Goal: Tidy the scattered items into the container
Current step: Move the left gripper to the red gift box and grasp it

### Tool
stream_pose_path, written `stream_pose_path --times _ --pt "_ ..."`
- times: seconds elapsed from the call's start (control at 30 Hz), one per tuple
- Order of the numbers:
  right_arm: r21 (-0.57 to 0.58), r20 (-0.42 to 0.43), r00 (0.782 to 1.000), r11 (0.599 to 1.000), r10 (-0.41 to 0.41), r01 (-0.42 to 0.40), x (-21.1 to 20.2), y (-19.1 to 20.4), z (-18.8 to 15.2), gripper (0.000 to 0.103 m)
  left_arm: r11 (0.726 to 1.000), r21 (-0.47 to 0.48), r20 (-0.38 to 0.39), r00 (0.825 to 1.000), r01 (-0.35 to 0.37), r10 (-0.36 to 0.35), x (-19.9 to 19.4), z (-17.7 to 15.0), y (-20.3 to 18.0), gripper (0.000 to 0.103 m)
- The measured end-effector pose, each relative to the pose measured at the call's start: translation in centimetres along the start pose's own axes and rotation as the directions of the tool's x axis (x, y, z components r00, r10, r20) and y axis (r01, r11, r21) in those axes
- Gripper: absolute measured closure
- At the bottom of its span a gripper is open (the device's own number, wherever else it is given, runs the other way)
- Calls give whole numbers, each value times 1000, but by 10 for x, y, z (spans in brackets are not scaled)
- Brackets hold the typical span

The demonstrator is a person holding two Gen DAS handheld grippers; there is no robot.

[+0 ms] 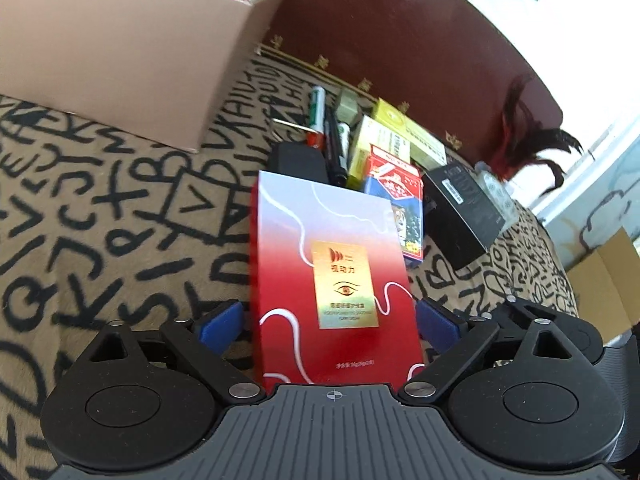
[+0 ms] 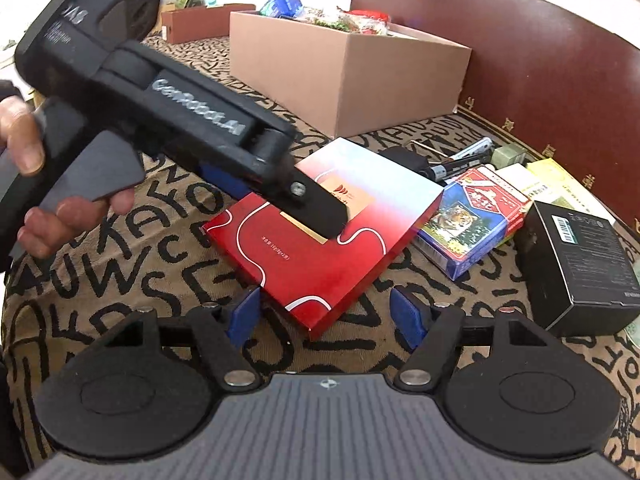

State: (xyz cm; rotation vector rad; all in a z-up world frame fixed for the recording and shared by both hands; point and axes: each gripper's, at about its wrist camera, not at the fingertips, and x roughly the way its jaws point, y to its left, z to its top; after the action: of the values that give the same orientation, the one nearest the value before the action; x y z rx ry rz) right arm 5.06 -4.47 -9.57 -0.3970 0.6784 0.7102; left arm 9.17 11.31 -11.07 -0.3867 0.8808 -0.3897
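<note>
- Table cover (image 2: 120, 280): tan cloth printed all over with black letters. It carries every item listed below.
- Cardboard box (image 2: 344, 76): the container. It stands open at the far side of the cloth, with wrapped items already inside.
- Left gripper (image 1: 332, 322): it straddles the red box. The blue pads (image 1: 222, 326) stand just beside the long sides of the box. Contact cannot be confirmed in either view. In the right wrist view its body reads "GenRobot.AI", and a hand (image 2: 24, 148) holds its handle.
- Right gripper (image 2: 324, 316): the jaws stand wide apart and hold nothing. The near corner of the red box lies between the pads without touching them.
- Red box (image 1: 336, 280): flat, red fading to pale blue at the far end, with white curved lines. It lies on the cloth, nearer than the cardboard box. A gold label carries an eye symbol and Chinese characters; the small print is unreadable.
- Black carton (image 2: 580, 260): right of the red box, with a white barcode sticker.
- Blue-and-red pack (image 2: 476, 220): between the red box and the black carton. It shows a tiger picture.
- Yellow cartons (image 1: 400, 132), markers (image 1: 334, 144): far side of the pile; text illegible.
</note>
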Motion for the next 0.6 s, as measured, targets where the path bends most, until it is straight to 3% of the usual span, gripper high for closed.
stream_pose_path --times 0.6 --pt "57 -23 997 996 70 -69 15 -8 7 27 989 121 -15 996 -82 84 12 -1 -16 7"
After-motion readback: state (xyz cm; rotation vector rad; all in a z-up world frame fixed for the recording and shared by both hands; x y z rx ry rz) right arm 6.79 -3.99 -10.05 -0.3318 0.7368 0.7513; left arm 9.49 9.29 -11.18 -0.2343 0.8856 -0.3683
